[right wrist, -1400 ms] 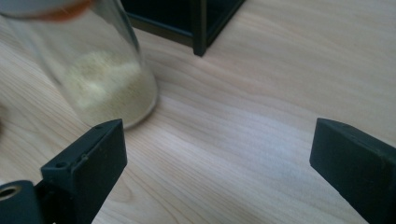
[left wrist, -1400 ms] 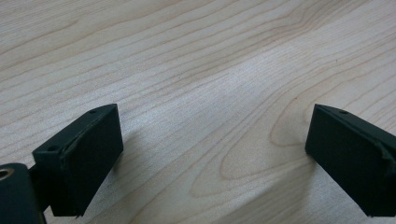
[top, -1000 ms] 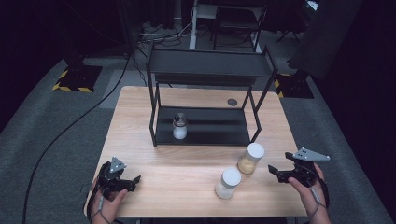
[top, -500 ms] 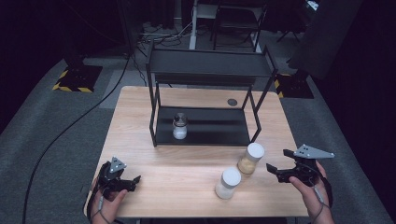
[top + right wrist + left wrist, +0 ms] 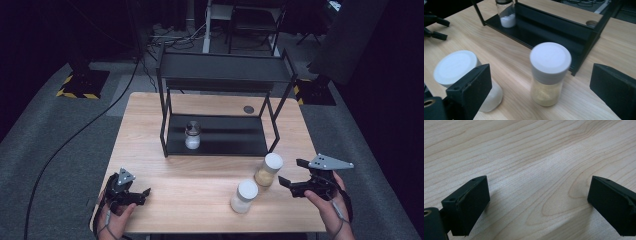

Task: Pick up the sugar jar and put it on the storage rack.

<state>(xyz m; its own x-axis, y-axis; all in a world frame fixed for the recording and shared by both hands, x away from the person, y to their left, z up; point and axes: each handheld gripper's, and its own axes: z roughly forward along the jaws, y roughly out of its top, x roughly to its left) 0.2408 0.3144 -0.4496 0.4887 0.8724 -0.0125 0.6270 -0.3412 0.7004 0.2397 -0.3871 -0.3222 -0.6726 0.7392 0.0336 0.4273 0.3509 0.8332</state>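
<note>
Right gripper (image 5: 541,87) jaws spread wide, empty, lined up on white-capped clear jar of yellow powder (image 5: 549,75). Looks light, slick, maybe tippy; grab body below cap. Left gripper (image 5: 536,205) released too, parked over wooden table (image 5: 529,150).

The left gripper (image 5: 537,202) hangs low over the pale wooden table (image 5: 531,152), its two black jaws spread wide to either side of a bare patch of wood grain, nothing between them.
</note>
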